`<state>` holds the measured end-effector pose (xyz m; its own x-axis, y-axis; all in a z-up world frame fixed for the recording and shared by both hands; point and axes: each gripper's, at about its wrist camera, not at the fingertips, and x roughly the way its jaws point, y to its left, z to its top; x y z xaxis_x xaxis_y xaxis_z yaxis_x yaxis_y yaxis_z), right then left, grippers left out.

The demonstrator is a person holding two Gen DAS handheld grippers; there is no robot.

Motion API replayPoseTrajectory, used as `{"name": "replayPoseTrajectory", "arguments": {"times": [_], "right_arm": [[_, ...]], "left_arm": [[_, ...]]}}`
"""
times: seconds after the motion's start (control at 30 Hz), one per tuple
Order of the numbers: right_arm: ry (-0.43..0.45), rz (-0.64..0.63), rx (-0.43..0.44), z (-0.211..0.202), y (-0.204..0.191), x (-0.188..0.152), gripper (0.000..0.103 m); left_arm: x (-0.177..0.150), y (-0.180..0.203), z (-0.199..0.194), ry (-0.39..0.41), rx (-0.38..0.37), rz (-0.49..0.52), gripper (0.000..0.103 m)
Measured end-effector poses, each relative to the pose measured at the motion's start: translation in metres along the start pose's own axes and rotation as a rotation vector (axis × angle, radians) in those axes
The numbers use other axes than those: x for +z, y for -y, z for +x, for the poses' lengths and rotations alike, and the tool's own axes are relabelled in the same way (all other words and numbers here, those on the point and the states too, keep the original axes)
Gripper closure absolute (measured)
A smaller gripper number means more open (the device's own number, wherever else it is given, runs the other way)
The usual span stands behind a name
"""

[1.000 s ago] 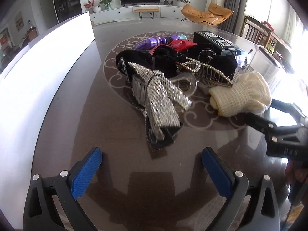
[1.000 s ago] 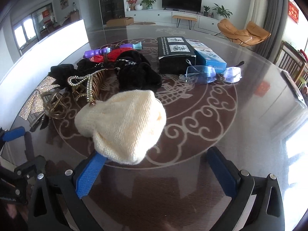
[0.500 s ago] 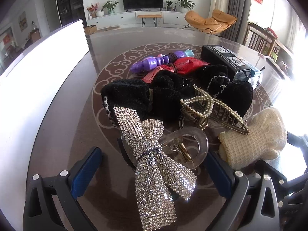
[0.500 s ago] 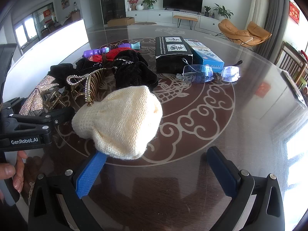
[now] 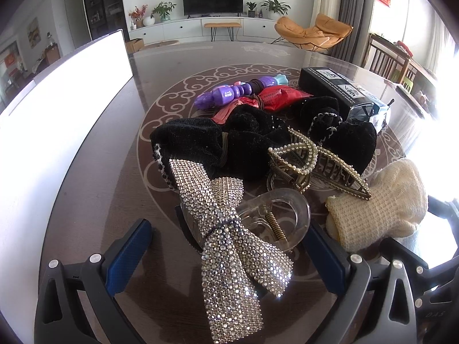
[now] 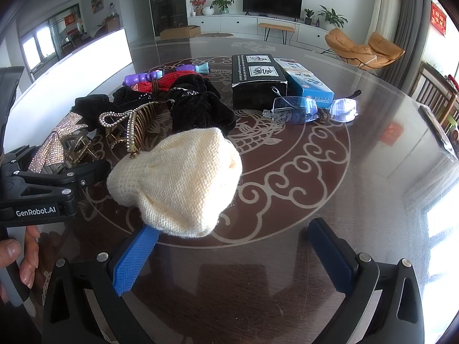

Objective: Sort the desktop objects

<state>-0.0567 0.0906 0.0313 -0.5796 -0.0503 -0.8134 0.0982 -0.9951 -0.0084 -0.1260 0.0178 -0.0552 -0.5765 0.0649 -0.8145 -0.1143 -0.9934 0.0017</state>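
- Left gripper (image 5: 226,246) stood spread, the rhinestone bow (image 5: 229,246) and clear claw clip (image 5: 275,218) between its fingers
- Right gripper (image 6: 232,252) stood spread, the cream knit item (image 6: 178,183) over its left fingertip

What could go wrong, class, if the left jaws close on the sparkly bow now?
1. The sparkly bow lies over a clear hair clip, so the open left gripper may pinch or drag both.
2. The right gripper, also open, sits close beside it near the cream knit pouch; they could bump.
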Motion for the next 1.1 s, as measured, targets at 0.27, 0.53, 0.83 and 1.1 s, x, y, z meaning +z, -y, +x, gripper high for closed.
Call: {"name": "replayPoseTrajectory", "arguments": {"times": [0.27, 0.53, 0.83, 1.1], "right_arm": [[0.000, -0.001, -0.002, 0.0000, -0.0012, 0.0003, 0.000], [-0.001, -0.003, -0.005, -0.0007, -0.0018, 0.0009, 0.000], [0.000, -0.003, -0.005, -0.0010, -0.0021, 0.0000, 0.000], [0.000, -0.003, -0.005, -0.0010, -0.0022, -0.0001, 0.000]], "left_arm": [[-0.0002, 0.0000, -0.0001, 0.000, -0.001, 0.001, 0.000], [-0.0004, 0.0002, -0.0003, 0.000, -0.001, 0.002, 0.000], [-0.0014, 0.0012, -0.0023, 0.001, -0.006, 0.002, 0.000], [-0.0024, 0.0019, -0.0035, 0.002, -0.012, 0.005, 0.000]]}}
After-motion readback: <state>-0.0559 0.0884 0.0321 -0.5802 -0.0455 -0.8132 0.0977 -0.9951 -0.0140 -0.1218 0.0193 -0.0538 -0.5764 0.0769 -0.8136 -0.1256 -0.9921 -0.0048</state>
